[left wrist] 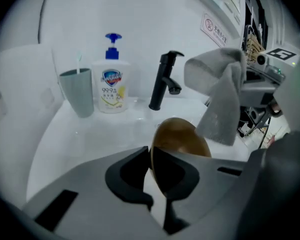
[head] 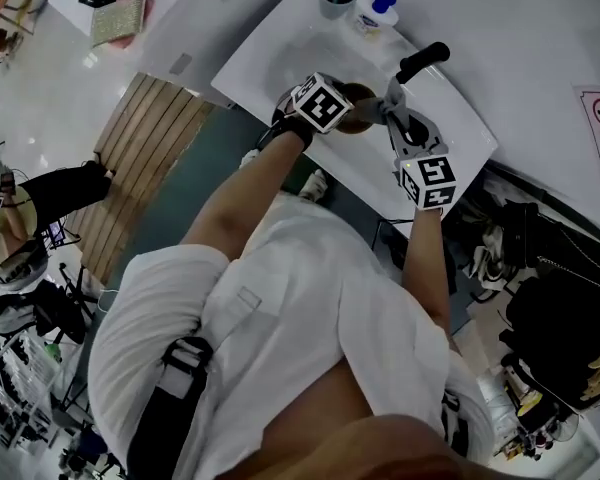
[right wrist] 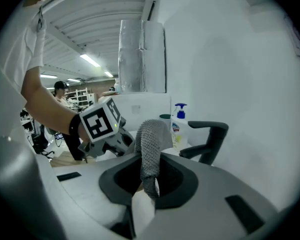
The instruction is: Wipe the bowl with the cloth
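Overhead, the white basin sat in a counter whose near edge ran diagonally past the person's forearms. Both grippers worked above its middle.

- Room: the basin floor left of the bowl lay open as far as the rim. The black faucet stood close behind the bowl, and the right gripper's body filled the right side.
- Left gripper: jaws fully closed on the rim of the brown bowl, holding it over the basin.
- Right gripper: jaws pinched tight on the grey cloth, gripped at one end.
- Containers: a grey cup stood on the rear-left rim with a thin pale rod upright in it. A pump soap bottle stood just beside the cup, between it and the faucet.
- Bowl attitude: tipped up on edge, so it showed as an oval in the left gripper view — long axis running from the jaws up and slightly right, toward the faucet. I could not tell which face was turned to the cloth.
- Cloth attitude: in the left gripper view it was folded over at the top with the free end hanging down, long axis near vertical, just right of the bowl — contact with the bowl not resolved.
- A red-and-white sign was fixed to the wall behind.
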Demonstrator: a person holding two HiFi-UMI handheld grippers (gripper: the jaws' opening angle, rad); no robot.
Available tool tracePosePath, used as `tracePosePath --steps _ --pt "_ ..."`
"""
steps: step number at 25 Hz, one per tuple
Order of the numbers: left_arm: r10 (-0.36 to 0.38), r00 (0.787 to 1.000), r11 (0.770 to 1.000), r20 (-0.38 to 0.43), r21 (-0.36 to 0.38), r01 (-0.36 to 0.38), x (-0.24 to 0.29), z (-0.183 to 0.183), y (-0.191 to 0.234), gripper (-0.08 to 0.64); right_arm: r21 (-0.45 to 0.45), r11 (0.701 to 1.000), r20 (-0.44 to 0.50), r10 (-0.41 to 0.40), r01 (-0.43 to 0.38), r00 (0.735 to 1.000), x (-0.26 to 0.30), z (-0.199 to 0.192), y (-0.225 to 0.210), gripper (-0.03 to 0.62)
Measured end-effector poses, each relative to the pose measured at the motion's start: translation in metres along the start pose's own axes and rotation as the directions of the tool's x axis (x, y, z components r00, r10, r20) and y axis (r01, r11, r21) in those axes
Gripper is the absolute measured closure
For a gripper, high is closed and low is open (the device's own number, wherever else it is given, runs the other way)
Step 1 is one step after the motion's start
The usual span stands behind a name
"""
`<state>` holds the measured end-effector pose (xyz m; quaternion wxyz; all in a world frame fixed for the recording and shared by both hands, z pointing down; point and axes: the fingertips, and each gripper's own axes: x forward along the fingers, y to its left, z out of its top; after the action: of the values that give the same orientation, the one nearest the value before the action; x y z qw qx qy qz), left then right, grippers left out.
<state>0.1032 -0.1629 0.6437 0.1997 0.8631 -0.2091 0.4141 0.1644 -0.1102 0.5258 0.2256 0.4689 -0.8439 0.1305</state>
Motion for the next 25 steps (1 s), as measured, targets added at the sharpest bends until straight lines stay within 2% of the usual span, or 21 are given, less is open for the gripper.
tracePosePath --steps 4,6,11,15,21,25 --pt "0.055 0.998 0.998 0.023 0.024 -0.055 -0.041 0.014 0.007 0.538 -0.088 0.995 -0.058 0.031 -0.036 0.998 0.021 0.014 0.013 0.539" --pt "0.078 0.997 0.995 0.027 0.053 -0.08 -0.058 0.018 0.012 0.538 -0.113 0.993 -0.079 0.03 -0.039 0.996 0.031 0.02 0.016 0.465" --pt "0.085 0.996 0.991 0.04 0.104 -0.089 -0.092 0.027 0.011 0.538 -0.167 0.984 -0.144 0.037 -0.061 0.989 0.05 0.027 0.025 0.43" --pt "0.057 0.997 0.987 0.047 0.151 -0.064 -0.11 0.034 0.001 0.54 -0.217 0.97 -0.183 0.068 -0.108 0.981 0.06 0.036 0.036 0.422" --pt "0.036 0.999 0.963 0.015 0.266 -0.039 -0.123 0.041 -0.008 0.54 -0.345 0.921 -0.224 0.105 -0.18 0.969 0.064 0.044 0.051 0.422" --pt "0.023 0.999 0.916 -0.049 0.401 -0.001 -0.128 0.041 -0.014 0.54 -0.448 0.861 -0.261 0.132 -0.241 0.956 0.066 0.051 0.063 0.432"
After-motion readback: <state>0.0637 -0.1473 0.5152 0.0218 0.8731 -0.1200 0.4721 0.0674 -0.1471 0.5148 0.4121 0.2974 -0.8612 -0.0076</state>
